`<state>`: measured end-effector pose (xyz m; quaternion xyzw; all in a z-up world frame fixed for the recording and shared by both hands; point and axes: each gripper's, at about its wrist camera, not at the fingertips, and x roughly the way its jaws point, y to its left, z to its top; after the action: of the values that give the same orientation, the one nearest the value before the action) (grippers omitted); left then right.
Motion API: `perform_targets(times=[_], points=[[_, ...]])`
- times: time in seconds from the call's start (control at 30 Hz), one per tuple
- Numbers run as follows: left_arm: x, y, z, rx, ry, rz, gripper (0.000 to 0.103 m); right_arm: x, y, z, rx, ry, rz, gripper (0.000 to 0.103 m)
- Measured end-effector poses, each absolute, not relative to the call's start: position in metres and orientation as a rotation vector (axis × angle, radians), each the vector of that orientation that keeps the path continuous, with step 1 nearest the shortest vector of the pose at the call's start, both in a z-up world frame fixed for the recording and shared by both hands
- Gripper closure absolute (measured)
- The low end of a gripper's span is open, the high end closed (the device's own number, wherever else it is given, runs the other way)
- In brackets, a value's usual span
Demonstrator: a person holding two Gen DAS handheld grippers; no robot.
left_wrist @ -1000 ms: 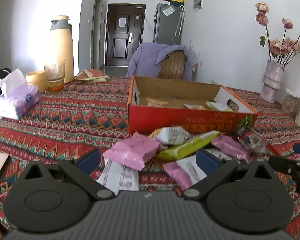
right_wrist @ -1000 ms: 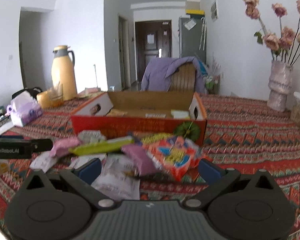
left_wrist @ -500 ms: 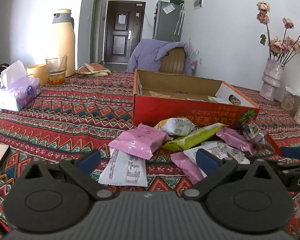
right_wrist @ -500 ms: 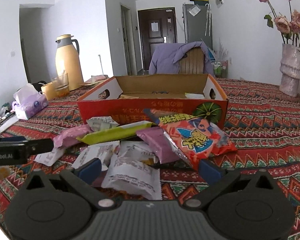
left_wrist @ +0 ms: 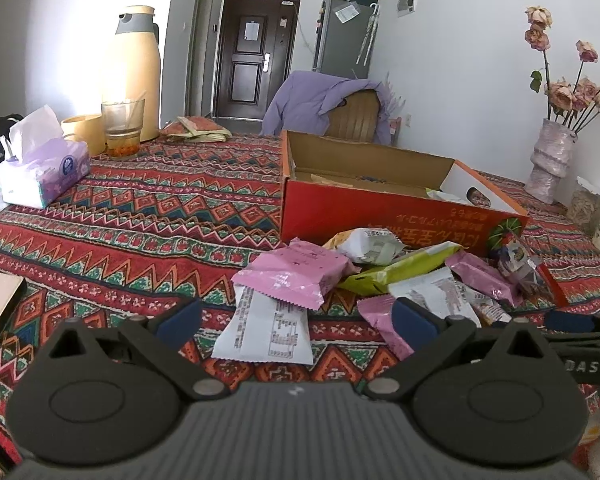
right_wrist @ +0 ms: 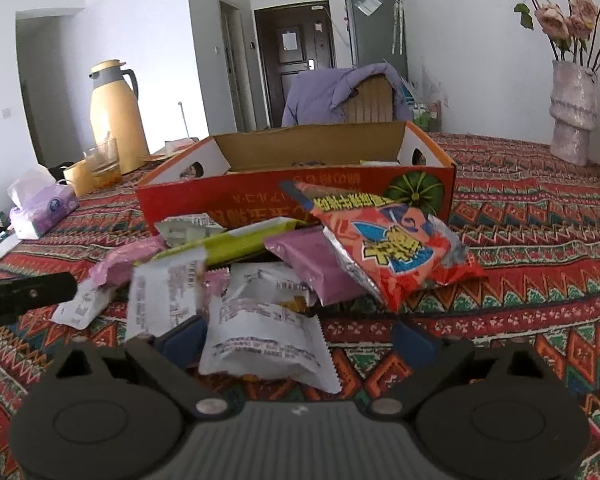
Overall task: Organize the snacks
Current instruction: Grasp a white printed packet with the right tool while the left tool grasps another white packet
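A pile of snack packets lies on the patterned tablecloth in front of an open red cardboard box (left_wrist: 396, 216) (right_wrist: 268, 200) that holds a few snacks. In the left wrist view my left gripper (left_wrist: 296, 320) is open, low over a white packet (left_wrist: 266, 330) with a pink packet (left_wrist: 296, 274) just beyond. In the right wrist view my right gripper (right_wrist: 298, 334) is open around a white packet (right_wrist: 266, 340). A red-orange chip bag (right_wrist: 396, 256), a purple packet (right_wrist: 312, 268) and a yellow-green packet (right_wrist: 240, 244) lie beyond it.
A tissue pack (left_wrist: 44, 168), a glass (left_wrist: 122, 128), a yellow cup and a tall yellow thermos (left_wrist: 136, 72) stand at the far left. A vase of dried flowers (right_wrist: 572, 112) stands at the far right. A chair with a purple jacket (left_wrist: 328, 100) is behind the box.
Both grippers have dropped lower and closer to the snack pile. The right gripper now has the white packet between its open fingers.
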<state>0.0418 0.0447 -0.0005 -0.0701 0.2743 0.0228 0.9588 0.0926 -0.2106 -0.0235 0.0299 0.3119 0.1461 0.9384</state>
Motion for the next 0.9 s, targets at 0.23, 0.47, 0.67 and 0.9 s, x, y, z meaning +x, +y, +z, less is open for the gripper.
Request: perform_targets(times=[0.23,0.47,0.67,0.9], points=[[0.041,0.046,-0.002,-0.145,0.56,0.053,0.0,0.102,-0.214,-0.033,0.096,0.663,0.298,0.024],[0.043,0.045,-0.004,-0.145,0.572,0.054,0.0,0.1,-0.211,-0.035,0.068,0.659,0.323,0.039],[0.044,0.045,-0.005,-0.143,0.582,0.064,0.0,0.094,-0.216,-0.033,0.05,0.637,0.342,0.05],[0.047,0.048,-0.006,-0.134,0.599,0.094,0.0,0.089,-0.23,-0.03,0.023,0.614,0.328,0.056]])
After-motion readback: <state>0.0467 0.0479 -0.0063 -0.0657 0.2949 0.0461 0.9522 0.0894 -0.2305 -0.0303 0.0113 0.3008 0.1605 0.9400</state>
